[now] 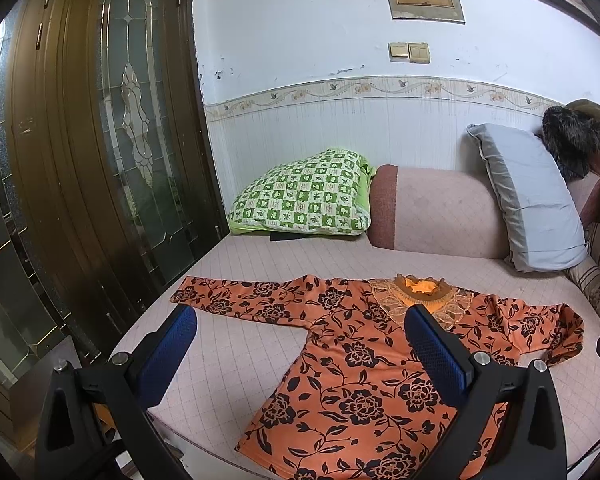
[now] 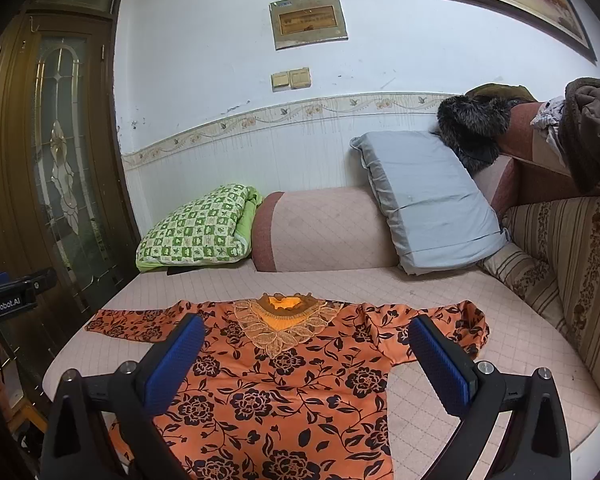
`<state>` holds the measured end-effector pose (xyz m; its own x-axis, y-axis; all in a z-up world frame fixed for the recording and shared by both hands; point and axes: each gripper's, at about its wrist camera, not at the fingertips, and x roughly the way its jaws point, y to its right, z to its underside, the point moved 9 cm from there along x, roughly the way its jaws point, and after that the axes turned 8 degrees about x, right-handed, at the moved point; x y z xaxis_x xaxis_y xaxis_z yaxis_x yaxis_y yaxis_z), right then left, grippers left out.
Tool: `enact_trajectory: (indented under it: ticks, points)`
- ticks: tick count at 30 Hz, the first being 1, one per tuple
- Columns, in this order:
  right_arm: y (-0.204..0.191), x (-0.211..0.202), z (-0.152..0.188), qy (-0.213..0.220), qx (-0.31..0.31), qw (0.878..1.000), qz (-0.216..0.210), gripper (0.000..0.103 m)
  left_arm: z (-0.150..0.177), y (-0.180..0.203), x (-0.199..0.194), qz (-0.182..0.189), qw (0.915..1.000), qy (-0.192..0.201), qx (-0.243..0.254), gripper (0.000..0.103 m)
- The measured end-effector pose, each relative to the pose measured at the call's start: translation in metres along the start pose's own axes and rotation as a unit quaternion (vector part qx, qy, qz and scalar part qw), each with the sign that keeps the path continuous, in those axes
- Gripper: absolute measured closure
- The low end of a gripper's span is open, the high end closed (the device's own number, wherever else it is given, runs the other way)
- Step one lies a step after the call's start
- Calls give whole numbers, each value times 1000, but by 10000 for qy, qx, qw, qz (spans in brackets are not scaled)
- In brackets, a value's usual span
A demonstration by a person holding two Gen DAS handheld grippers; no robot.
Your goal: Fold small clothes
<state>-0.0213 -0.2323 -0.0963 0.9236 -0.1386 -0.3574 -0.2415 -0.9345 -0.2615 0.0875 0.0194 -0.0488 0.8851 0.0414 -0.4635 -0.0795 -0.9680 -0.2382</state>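
Observation:
An orange top with black flowers point(image 1: 352, 368) point(image 2: 288, 392) lies flat and face up on the pink quilted sofa seat point(image 1: 228, 272) point(image 2: 440, 292), its lace collar pointing at the backrest. The left sleeve stretches out straight; the right sleeve's cuff point(image 2: 476, 332) is doubled back. My left gripper point(image 1: 300, 316) hovers open above the top's left shoulder, its blue pads point(image 1: 168, 360) wide apart with nothing between them. Over the chest, my right gripper point(image 2: 304, 324) also stands open and holds nothing. The left gripper's body point(image 2: 8, 300) shows at the right wrist view's left edge.
A green checked folded quilt point(image 1: 304, 196) point(image 2: 196, 228) and a grey pillow point(image 1: 528, 196) point(image 2: 428, 200) lean on the pink bolster point(image 1: 432, 212) at the back. A fur-trimmed coat point(image 2: 472, 128) lies on the sofa arm at right. A brown glass-panelled door point(image 1: 112, 128) stands left of the seat's edge.

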Motion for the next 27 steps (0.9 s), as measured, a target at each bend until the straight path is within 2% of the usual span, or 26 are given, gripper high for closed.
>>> enact_trajectory:
  ticks: [27]
  points:
    - [3,6,6,-72,10,10000,-27,0,4,4,8,-8,9999,-107,44,0]
